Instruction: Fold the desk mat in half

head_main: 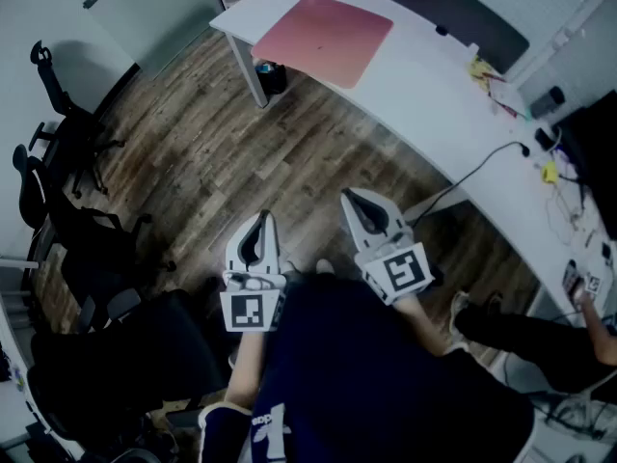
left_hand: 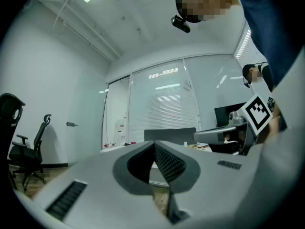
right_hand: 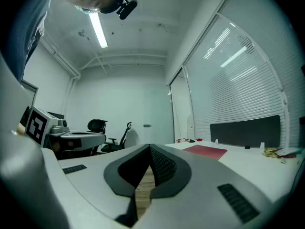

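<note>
A pink desk mat (head_main: pixel 323 39) lies flat on the far end of the long white desk (head_main: pixel 434 95); the right gripper view shows it as a red patch, the mat (right_hand: pixel 206 150), on the desk ahead. Both grippers hang close to the person's body over the wooden floor, well short of the desk. My left gripper (head_main: pixel 260 222) is shut with nothing between its jaws, its tips meeting at the left gripper (left_hand: pixel 154 144). My right gripper (head_main: pixel 355 199) is shut and empty too, tips touching at the right gripper (right_hand: pixel 150 148). Both point level.
Black office chairs (head_main: pixel 67 123) stand along the left wall. A small dark bin (head_main: pixel 271 73) sits under the desk's end. Cables, papers and small items (head_main: pixel 540 143) crowd the desk's right part. A second person's arm (head_main: pixel 598 321) shows at the right edge.
</note>
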